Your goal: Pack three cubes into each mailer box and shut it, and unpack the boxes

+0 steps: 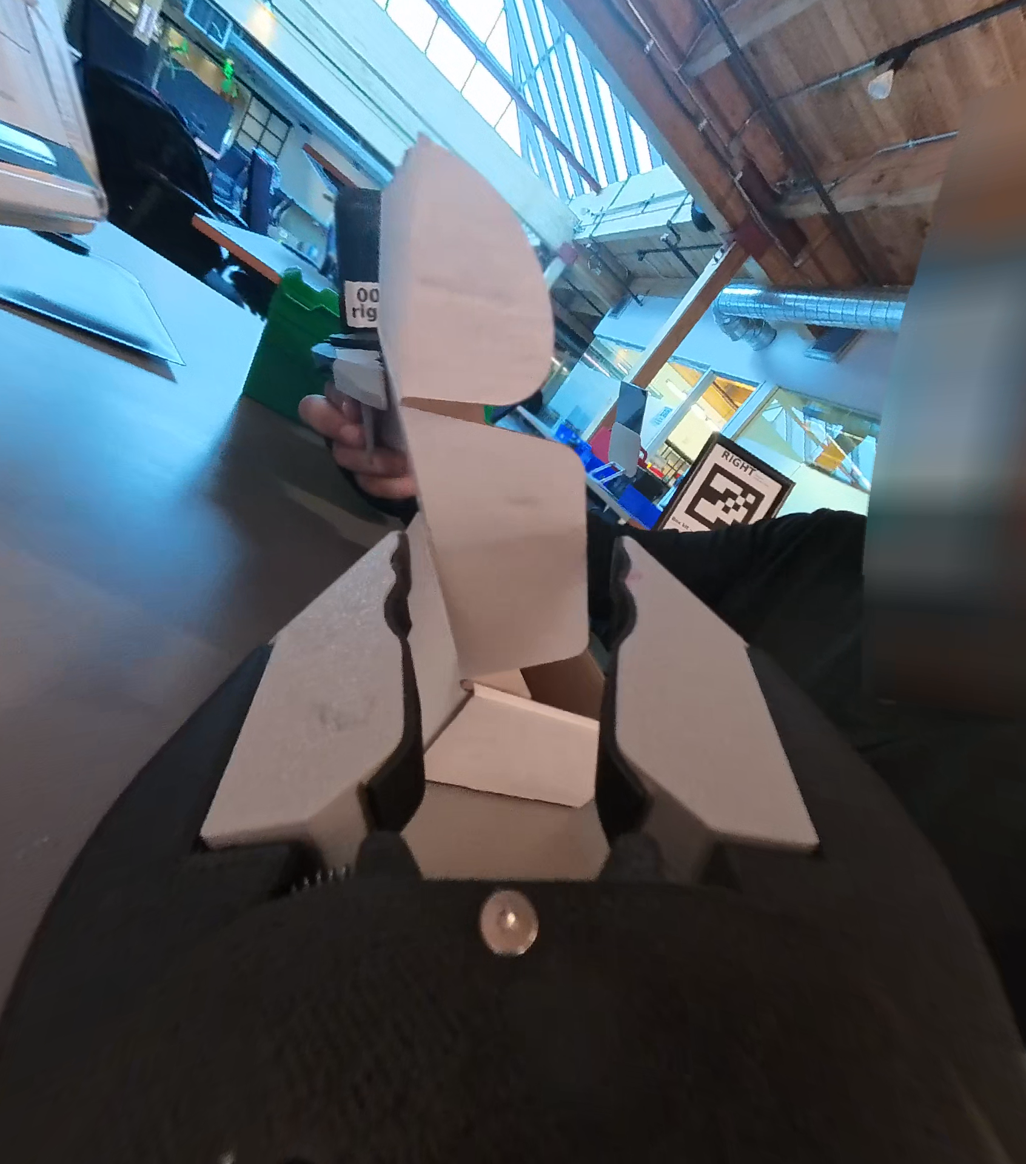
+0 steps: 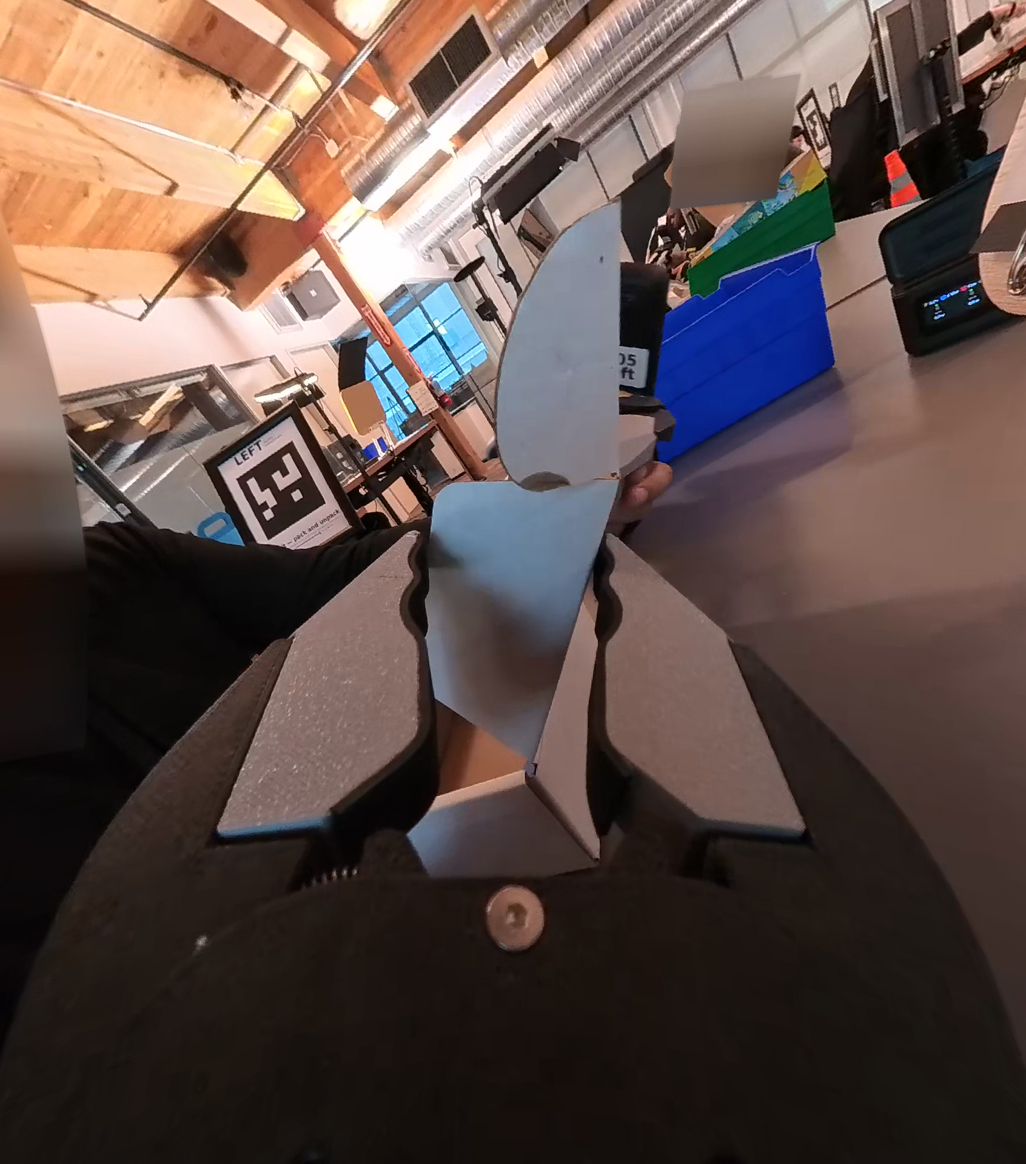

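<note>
Left gripper point(image 1: 507, 567): two pale grey wedge-shaped fingers point(image 1: 321, 693) with faceted tops, wavy black rubber pads on the inner edges. Black textured body fills the lower frame, one round silver screw point(image 1: 508, 923) at centre, a small coiled spring point(image 1: 321, 877) showing at the left finger base.

Right gripper point(image 2: 510, 567): same build, darker speckled grey fingers point(image 2: 334, 712), wavy black pads, black body, silver screw point(image 2: 514, 916) at centre, spring point(image 2: 328, 875) at lower left of the fingers. Its far-off upper part in the left view is black with a white label.

Person wears a black sleeve point(image 1: 750, 567), right of centre in the left view; sleeve at centre left in the right view.
</note>
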{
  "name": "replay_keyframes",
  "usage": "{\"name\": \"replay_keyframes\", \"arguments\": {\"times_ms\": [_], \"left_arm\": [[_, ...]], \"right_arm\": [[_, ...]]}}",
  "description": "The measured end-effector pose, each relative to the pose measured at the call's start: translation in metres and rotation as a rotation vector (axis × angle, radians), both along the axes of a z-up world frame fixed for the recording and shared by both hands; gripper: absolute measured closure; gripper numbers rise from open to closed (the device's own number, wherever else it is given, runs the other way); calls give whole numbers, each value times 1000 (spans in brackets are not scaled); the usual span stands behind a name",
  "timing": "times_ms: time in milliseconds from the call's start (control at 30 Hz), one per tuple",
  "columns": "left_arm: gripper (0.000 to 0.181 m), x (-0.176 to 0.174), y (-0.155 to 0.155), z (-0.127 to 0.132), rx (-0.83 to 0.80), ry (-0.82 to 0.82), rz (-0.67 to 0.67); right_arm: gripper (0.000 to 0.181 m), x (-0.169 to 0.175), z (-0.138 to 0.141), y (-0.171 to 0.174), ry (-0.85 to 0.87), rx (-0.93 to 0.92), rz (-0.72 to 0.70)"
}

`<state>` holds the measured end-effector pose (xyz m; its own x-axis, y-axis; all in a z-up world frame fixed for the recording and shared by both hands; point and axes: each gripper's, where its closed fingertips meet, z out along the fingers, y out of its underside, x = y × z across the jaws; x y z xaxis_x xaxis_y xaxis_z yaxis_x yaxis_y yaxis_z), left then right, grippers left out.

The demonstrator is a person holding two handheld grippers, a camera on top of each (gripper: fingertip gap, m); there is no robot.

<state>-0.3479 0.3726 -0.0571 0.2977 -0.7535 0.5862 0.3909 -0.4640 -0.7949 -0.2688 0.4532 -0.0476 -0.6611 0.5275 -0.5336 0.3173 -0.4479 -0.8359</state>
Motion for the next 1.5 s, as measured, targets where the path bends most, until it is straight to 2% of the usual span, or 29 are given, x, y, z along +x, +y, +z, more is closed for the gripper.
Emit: {"name": "replay_keyframes", "arguments": {"times_ms": [133,433,700,900,1133,1300,1400,1500], "left_arm": [[130,3,2,3,24,-5,-23],[128,19,1,0,90,173,13],[128,33,-13,-4,219,563,127],[129,40,-17,-8,279,744,215],[131,48,-22,-18,322,857,247],[132,49,-38,-32,314,970,316],[128,55,-50,-39,302,976,321],[134,59,-64,-41,261,924,297]], "right_arm": [[130,-1,0,-1,4,1,9],[131,5,4,-11,28,33,38],[134,16,1,-31,86,327,35],[134,26,-6,-40,94,497,32],[131,41,-16,-48,57,649,61],[123,50,-28,-49,-11,659,95],[122,55,-29,-52,-27,654,111],[111,56,-20,-48,-8,632,55]]}}
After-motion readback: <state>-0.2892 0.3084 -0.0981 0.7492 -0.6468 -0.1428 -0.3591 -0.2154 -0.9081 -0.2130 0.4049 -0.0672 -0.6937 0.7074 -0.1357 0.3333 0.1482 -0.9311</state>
